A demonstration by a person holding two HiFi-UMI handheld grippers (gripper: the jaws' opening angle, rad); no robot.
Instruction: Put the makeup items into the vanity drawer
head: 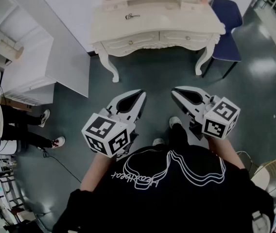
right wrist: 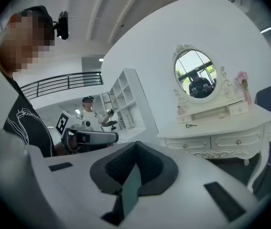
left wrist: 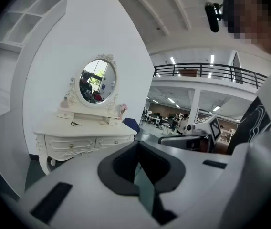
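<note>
The cream vanity (head: 157, 25) stands ahead of me across the dark floor, with both front drawers (head: 130, 41) closed. A small dark makeup item (head: 133, 16) lies on its top, and it shows as well as the makeup item (left wrist: 76, 123) in the left gripper view and the makeup item (right wrist: 191, 125) in the right gripper view. My left gripper (head: 142, 94) and right gripper (head: 176, 92) are held side by side at waist height, well short of the vanity. Both are shut with nothing between the jaws. The oval mirror (left wrist: 97, 80) rises behind the tabletop.
A blue chair (head: 228, 18) stands at the vanity's right end. A white shelf unit (head: 26, 57) lines the left wall. Another person's legs (head: 26, 125) are at the left, a cable lies on the floor, and a wicker chair (head: 274, 171) is at the lower right.
</note>
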